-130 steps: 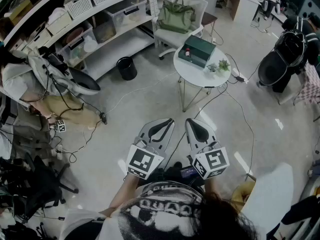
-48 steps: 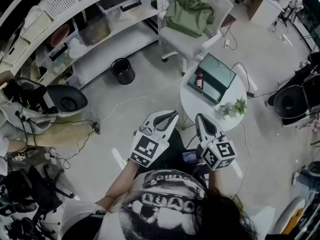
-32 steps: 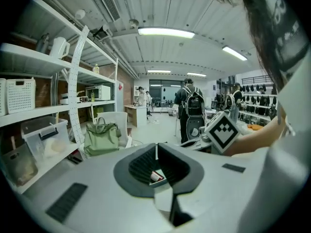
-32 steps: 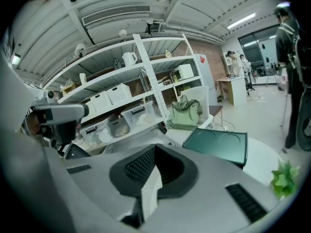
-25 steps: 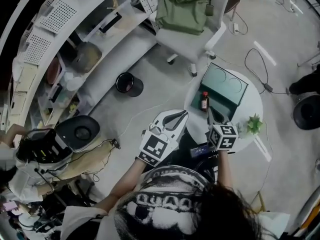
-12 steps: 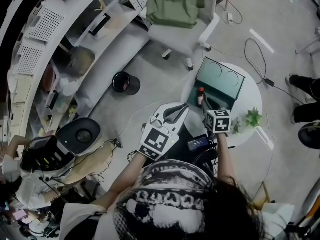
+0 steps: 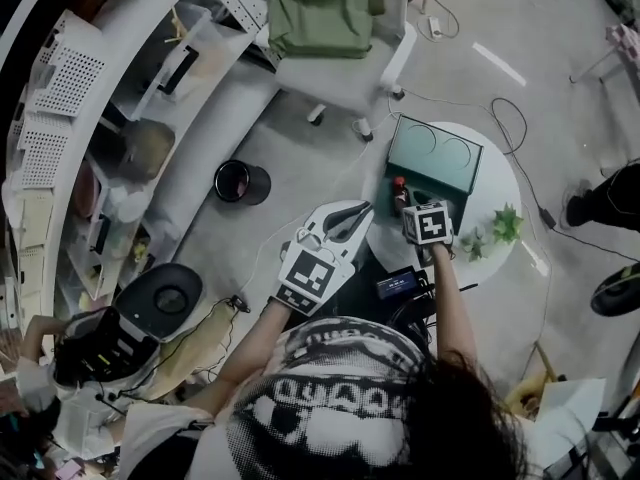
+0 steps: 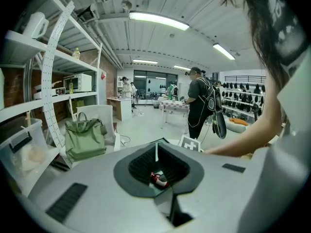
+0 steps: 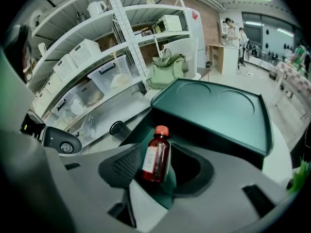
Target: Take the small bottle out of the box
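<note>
the white label on the small bottle [image 9: 156, 154] is too blurred to read. it stands in the open green box [image 9: 214, 115], between the jaws of the right gripper [image 9: 164, 165], which have just been opening and don't clamp it. the left gripper [image 8: 156, 152] has its jaws together on nothing.

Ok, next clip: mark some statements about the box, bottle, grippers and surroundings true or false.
1. The box has its lid raised open. True.
2. The small bottle has a blue cap. False: the cap is red.
3. The right gripper is shut with nothing between its jaws. False: its jaws have just been opening and stand apart, with the small bottle between them.
4. A green bag sits on the white chair. True.
5. The left gripper has its jaws spread wide. False: their tips meet.
</note>
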The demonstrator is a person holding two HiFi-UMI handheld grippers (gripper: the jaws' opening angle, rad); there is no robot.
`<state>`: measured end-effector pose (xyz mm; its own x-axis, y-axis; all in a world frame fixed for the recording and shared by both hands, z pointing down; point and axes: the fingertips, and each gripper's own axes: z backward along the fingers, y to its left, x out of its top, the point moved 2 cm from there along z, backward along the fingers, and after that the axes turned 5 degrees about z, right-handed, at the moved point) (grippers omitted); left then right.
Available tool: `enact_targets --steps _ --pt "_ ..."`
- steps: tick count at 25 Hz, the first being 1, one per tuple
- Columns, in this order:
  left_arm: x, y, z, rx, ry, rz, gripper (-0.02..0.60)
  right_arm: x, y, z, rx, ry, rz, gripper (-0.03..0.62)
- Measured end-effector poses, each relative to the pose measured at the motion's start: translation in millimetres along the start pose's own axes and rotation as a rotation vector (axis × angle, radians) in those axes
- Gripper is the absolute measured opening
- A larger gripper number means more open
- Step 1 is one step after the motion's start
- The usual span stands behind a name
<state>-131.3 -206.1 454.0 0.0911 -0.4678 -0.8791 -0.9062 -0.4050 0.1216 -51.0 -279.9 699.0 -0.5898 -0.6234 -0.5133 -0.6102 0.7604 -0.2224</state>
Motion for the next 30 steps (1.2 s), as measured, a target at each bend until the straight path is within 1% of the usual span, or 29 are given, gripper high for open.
enact_targets --steps 4,8,11,14,16,18,23,27,30 --pt "-2 17 3 -0.029 -0.001 -0.003 0.021 4 2 -12 -0.024 0.053 -0.006 0.202" --pt "-5 29 3 -0.059 0.011 -0.028 0.021 -2 7 -28 -0.019 0.123 -0.012 0.21" --pt "-4 37 3 -0.077 0.013 -0.038 0.021 0 -2 -32 -0.07 0.156 0.016 0.215" --pt "-5 44 4 -0.092 0.015 -0.043 0.021 -11 -5 -39 -0.076 0.242 0.036 0.225" --pt "-6 48 4 -0.099 0.018 -0.049 0.021 -16 -16 -39 -0.129 0.295 0.083 0.225" --pt "-7 52 5 -0.105 0.02 -0.049 0.021 -15 -21 -42 -0.143 0.302 0.111 0.229" --pt "-11 59 6 -0.111 0.028 -0.048 0.021 -23 -26 -44 -0.167 0.354 0.097 0.234" --pt "-14 65 9 -0.109 0.031 -0.046 0.021 -14 -18 -53 -0.143 0.293 0.163 0.242" --pt "-15 68 11 -0.11 0.033 -0.045 0.021 -20 -22 -49 -0.17 0.309 0.131 0.229"
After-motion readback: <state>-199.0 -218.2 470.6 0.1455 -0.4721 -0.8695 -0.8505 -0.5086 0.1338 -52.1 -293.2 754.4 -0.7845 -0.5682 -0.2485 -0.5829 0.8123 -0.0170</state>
